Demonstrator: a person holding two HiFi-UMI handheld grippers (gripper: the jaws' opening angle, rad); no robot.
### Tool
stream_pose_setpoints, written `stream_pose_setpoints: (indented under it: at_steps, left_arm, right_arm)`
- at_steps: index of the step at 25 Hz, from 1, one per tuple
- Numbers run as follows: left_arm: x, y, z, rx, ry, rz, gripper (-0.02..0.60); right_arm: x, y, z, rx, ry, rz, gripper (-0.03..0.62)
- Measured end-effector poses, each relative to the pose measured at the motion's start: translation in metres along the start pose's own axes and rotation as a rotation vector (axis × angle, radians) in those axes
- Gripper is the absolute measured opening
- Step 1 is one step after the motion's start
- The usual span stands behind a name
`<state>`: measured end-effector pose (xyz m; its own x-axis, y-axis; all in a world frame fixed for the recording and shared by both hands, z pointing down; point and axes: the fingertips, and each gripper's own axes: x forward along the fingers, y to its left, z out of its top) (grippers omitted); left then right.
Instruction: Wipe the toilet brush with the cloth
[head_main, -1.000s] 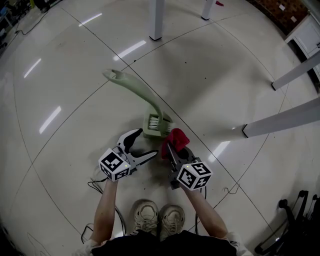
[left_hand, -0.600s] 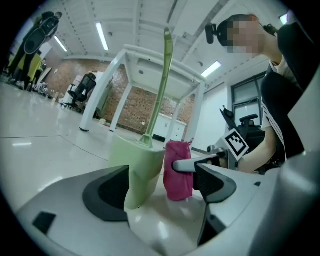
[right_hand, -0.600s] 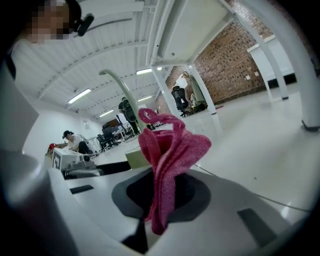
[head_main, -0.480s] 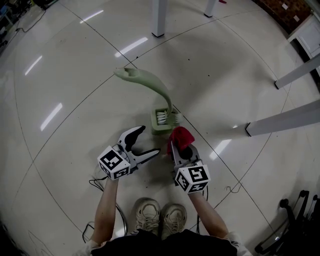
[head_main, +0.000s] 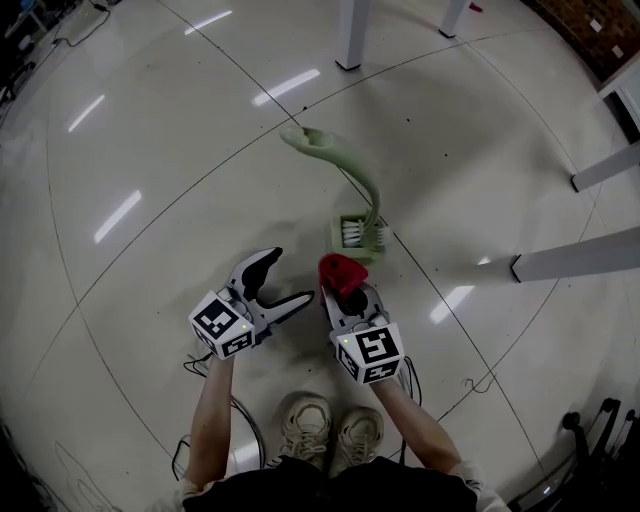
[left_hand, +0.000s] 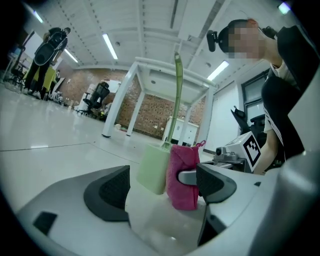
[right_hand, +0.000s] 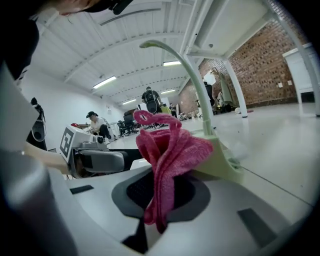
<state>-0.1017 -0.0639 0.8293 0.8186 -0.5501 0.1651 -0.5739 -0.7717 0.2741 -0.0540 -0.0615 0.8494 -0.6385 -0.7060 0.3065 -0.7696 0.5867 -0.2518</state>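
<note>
Beside the toilet brush (head_main: 358, 240), the right gripper (head_main: 343, 290) is clutching the cloth (head_main: 339, 269), the left gripper (head_main: 290, 277) gaping empty, wiping seemingly unstarted.

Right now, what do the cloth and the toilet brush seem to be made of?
The cloth looks like pink microfibre or terry: fuzzy nap, soft limp folds. The toilet brush looks like pale green moulded plastic, matte: smooth curved handle and rigid boxy base.

The cloth (right_hand: 170, 152) hides part of the toilet brush (right_hand: 220, 163).
</note>
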Motion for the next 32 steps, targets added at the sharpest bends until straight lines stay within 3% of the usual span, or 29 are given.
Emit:
stream_pose_setpoints:
  at_steps: [6, 8, 11, 16, 18, 21, 24, 28, 32]
  left_arm:
    - [-0.011, 0.004, 0.013, -0.008, -0.046, 0.016, 0.405]
    - [-0.011, -0.001, 0.029, -0.024, -0.096, -0.005, 0.405]
    - [-0.009, -0.014, 0.087, -0.015, -0.225, -0.088, 0.405]
    - [-0.007, -0.025, 0.233, 0.142, -0.432, -0.222, 0.405]
    - [0.003, -0.025, 0.266, 0.184, -0.435, -0.269, 0.405]
    - [0.018, -0.032, 0.289, 0.226, -0.393, -0.330, 0.399]
    - [0.024, -0.047, 0.297, 0.252, -0.403, -0.380, 0.114]
    - [0.030, -0.051, 0.300, 0.241, -0.395, -0.391, 0.106]
    - [0.039, -0.053, 0.339, 0.213, -0.397, -0.371, 0.105]
  right_arm:
    - [-0.010, 0.016, 0.020, 0.002, -0.050, 0.042, 0.032]
    - [-0.020, 0.014, 0.031, 0.014, -0.079, 0.036, 0.031]
    - [-0.035, 0.006, 0.051, 0.029, -0.120, 0.023, 0.032]
    - [-0.060, -0.009, 0.092, 0.066, -0.208, -0.013, 0.032]
    - [-0.065, -0.011, 0.106, 0.065, -0.235, -0.016, 0.032]
    - [-0.071, -0.011, 0.123, 0.055, -0.264, -0.012, 0.031]
    - [-0.077, -0.016, 0.136, 0.054, -0.292, -0.016, 0.031]
    - [-0.084, -0.022, 0.166, 0.002, -0.327, -0.023, 0.031]
    - [-0.100, -0.036, 0.249, -0.037, -0.372, -0.058, 0.032]
